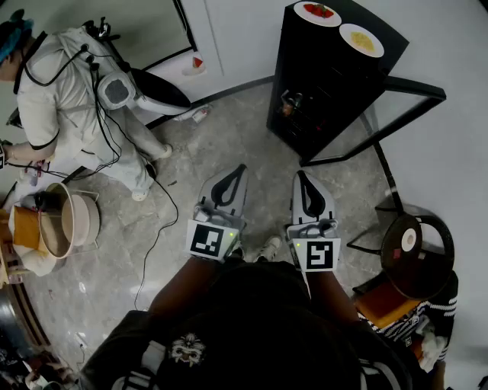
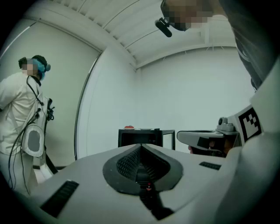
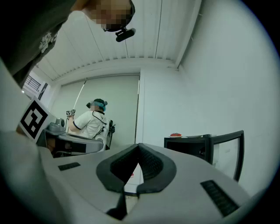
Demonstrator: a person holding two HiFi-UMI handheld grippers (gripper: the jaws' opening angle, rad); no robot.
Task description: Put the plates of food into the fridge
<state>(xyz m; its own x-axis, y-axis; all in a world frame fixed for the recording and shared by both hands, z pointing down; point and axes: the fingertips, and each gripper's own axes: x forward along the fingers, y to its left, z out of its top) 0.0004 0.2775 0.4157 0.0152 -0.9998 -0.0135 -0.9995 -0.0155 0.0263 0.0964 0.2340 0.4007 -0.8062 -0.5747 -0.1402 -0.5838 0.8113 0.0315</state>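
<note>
The person is wearing a black top (image 1: pixel 259 305) with a white print (image 1: pixel 187 349); the left gripper (image 1: pixel 241 169) and right gripper (image 1: pixel 300 175) are showing grey shells, black ribbed pads (image 2: pixel 127 164).

plates of food: two, a red-topped plate (image 1: pixel 318 12) and a yellow-topped plate (image 1: pixel 361 39). fridge (image 1: pixel 309 95): one. grippers: two, left gripper (image 1: pixel 239 169) and right gripper (image 1: pixel 300 175); person in white (image 1: pixel 65 87): one.

The open black fridge (image 1: pixel 328 84) bears a red-food plate (image 1: pixel 318 13) and yellow-food plate (image 1: pixel 361 39).
</note>
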